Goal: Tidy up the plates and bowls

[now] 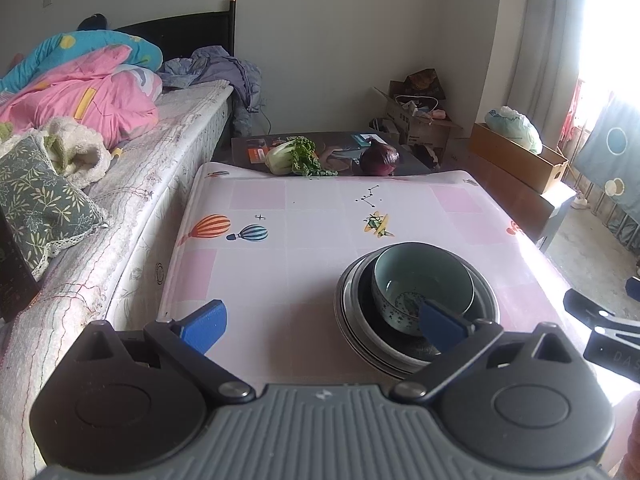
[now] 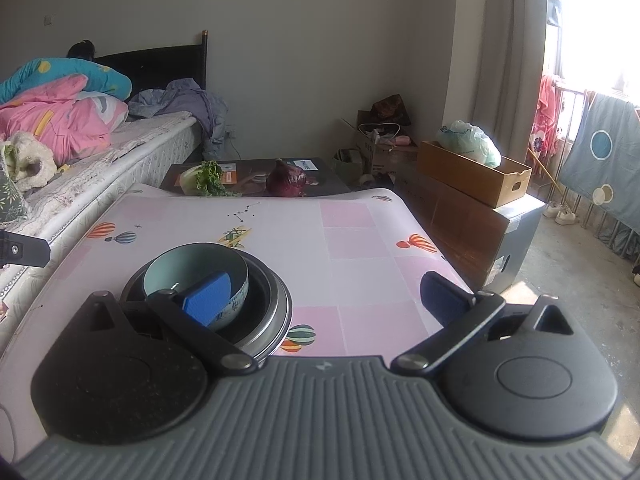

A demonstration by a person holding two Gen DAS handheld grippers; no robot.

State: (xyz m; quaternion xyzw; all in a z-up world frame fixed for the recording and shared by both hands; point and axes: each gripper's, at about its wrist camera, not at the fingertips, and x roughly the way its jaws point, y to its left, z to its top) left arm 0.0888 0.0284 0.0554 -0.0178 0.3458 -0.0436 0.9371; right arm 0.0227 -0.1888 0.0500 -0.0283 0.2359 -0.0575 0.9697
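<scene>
A pale blue bowl [image 1: 422, 286] sits inside a stack of dark-rimmed plates [image 1: 352, 320] on the pink-checked tablecloth [image 1: 300, 220]. My left gripper [image 1: 322, 326] is open and empty, just left of the stack, with its right fingertip [image 1: 440, 324] in front of the bowl. In the right wrist view the same bowl [image 2: 196, 270] and plate stack [image 2: 276, 312] lie at the left. My right gripper [image 2: 324, 300] is open and empty, to the right of the stack, with its left fingertip [image 2: 208, 298] in front of the bowl.
A cabbage [image 1: 290, 156] and a purple cabbage [image 1: 380, 158] lie on a dark board beyond the table's far edge. A bed with quilts [image 1: 80, 92] runs along the left. Cardboard boxes [image 2: 472, 176] and a wooden cabinet stand at the right.
</scene>
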